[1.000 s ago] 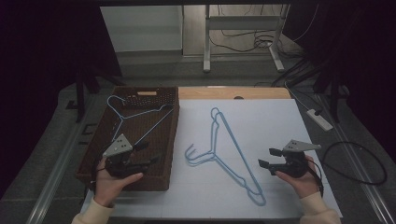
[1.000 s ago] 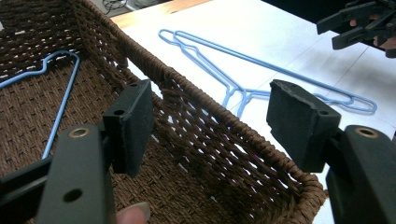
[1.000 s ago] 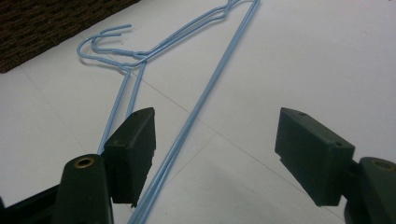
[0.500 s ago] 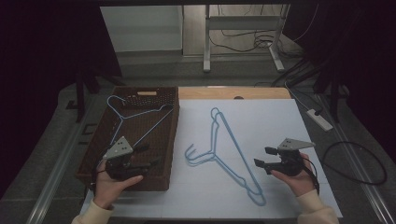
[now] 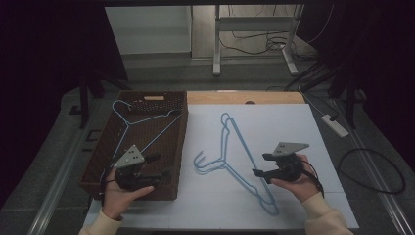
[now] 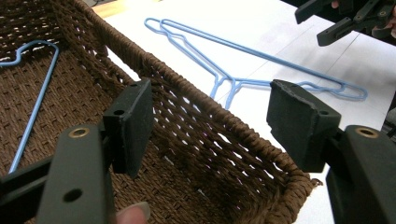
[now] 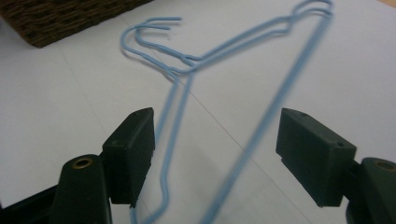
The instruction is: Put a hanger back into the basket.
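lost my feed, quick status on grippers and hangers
Left gripper open over basket, empty. Right gripper open beside hangers on sheet, not gripping. One hanger in basket.

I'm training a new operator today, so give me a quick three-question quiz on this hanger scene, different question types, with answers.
1. True or false: a hanger lies in the basket.
2. Multiple choice: the hangers on the sheet are A) red, B) blue, C) black.
3. Fill in: both grippers' jaws are ____.

Key: 1 true. 2 B; the hangers are pale blue. 3 open: the left gripper is over the basket, the right gripper near the hangers, neither holding anything.
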`<act>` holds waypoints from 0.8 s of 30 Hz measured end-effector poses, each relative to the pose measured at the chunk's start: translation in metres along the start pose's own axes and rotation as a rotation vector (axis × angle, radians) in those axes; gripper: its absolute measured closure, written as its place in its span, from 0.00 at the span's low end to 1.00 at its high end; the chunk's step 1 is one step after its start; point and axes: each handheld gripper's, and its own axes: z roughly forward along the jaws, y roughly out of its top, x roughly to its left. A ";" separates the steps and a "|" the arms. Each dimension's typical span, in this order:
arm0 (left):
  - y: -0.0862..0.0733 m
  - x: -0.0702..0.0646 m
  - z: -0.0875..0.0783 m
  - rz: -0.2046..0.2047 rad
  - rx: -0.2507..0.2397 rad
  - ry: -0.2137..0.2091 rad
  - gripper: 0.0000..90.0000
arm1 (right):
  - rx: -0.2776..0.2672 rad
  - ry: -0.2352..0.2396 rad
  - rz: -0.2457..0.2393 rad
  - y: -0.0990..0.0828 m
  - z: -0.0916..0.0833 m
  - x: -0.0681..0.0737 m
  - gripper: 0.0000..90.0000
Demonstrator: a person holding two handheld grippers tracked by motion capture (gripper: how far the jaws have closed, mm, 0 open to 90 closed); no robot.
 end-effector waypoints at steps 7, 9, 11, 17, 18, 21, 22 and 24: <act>-0.001 0.002 -0.003 0.000 -0.006 0.000 0.37 | 0.080 0.077 -0.076 0.026 0.031 0.010 0.31; -0.001 0.002 -0.002 0.000 -0.005 -0.001 0.37 | 0.099 0.099 -0.088 0.031 0.040 0.011 0.31; -0.002 0.002 -0.002 0.000 -0.004 -0.003 0.37 | 0.117 0.112 -0.100 0.035 0.050 0.012 0.32; -0.001 0.001 -0.001 0.003 -0.003 -0.010 0.37 | 0.157 0.166 -0.129 0.048 0.075 0.015 0.33; -0.001 0.000 -0.001 0.004 -0.004 -0.010 0.37 | 0.171 0.171 -0.142 0.050 0.080 0.017 0.33; 0.000 0.000 -0.001 0.007 -0.003 -0.010 0.37 | 0.190 0.190 -0.170 0.057 0.091 0.021 0.35; 0.000 -0.001 -0.001 0.009 -0.003 -0.010 0.37 | 0.198 0.196 -0.182 0.059 0.096 0.023 0.36; 0.000 -0.001 -0.001 0.011 -0.003 -0.010 0.37 | 0.219 0.201 -0.210 0.063 0.104 0.027 0.38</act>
